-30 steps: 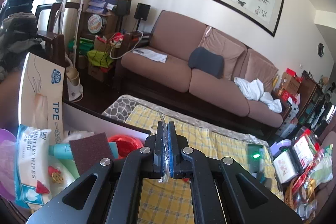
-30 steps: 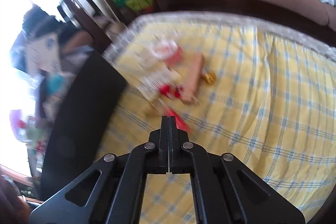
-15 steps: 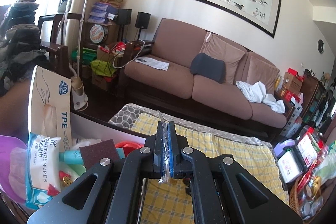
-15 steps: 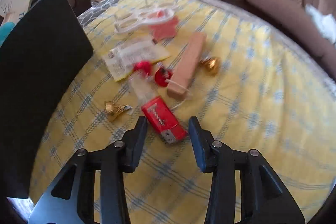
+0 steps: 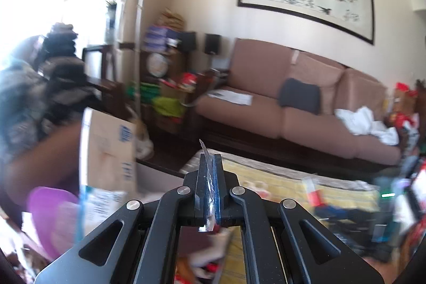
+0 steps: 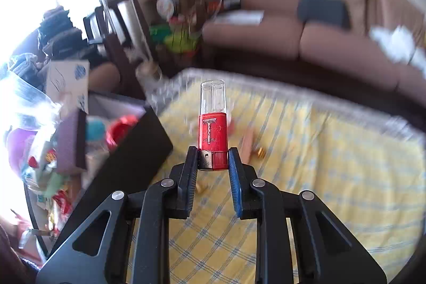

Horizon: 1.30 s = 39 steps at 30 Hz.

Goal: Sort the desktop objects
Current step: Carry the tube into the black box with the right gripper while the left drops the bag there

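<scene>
Lighter (image 6: 213, 129) (red label unreadable) clamped in right hand-held gripper (image 6: 213, 160), just closing; left (image 5: 210, 185) pinches clear wrapper (image 5: 209, 177).

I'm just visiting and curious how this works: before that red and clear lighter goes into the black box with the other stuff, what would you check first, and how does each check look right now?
1. Right gripper closed on the red and clear plastic lighter: ok, its jaws have just closed and pinch the base.
2. Lighter lifted clear of the yellow checked tablecloth: ok.
3. Lighter straight in the grip: ok, it points along the fingers.
4. Open black storage box within view: ok, at left.
5. Free room in the box: cannot tell, it looks crowded and blurred.
6. Left gripper out of the way: cannot tell; it is shut on a thin clear plastic wrapper.
</scene>
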Available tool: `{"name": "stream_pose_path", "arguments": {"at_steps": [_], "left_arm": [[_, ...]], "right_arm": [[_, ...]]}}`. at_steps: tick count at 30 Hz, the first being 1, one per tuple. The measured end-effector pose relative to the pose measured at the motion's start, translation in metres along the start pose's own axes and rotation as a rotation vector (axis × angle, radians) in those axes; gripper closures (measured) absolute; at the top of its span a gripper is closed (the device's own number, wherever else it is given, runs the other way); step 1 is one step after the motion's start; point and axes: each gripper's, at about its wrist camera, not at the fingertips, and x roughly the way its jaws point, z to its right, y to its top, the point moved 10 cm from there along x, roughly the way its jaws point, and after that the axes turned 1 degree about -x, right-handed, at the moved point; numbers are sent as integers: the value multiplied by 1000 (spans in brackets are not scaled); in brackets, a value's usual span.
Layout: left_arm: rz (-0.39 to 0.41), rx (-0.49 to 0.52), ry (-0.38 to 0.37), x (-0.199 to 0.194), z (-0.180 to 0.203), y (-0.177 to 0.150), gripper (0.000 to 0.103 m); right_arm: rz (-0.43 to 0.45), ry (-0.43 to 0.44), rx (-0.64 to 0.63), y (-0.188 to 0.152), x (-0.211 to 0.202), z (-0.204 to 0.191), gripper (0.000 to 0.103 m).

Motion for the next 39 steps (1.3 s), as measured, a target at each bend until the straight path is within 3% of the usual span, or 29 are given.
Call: {"name": "stream_pose_path", "arguments": {"at_steps": [3,8,12,14,18,26,36,38,39], "left_arm": [[38,15,92,-10,-16,7,101],[67,1,225,-27,-44,15,101],[69,-19,304,-37,-66,18,101],[71,-32,392,-42,-83,19,101],[55,-78,487,-45,-115,17,101],[1,-158,520,-43,-156,5,101],[-47,-176,529,-33,-160,-2,100],[-48,-189,583,-36,-165,0,92],[-40,-181,622,-40,-167,1,63]], "right_arm": [[91,-36,-11,15,-41,-13,82],[203,22,-25,34,-92,-49,82],[183,133,-58,37,-93,-88,82],[169,190,-83,35,-91,-108,82],[139,306,-147,25,-86,-155,82],[40,401,-258,-5,-54,-224,82],[-72,445,-298,-34,-27,-237,82],[-101,448,-297,-37,-23,-237,79],[-107,445,-297,-37,-22,-234,73]]}}
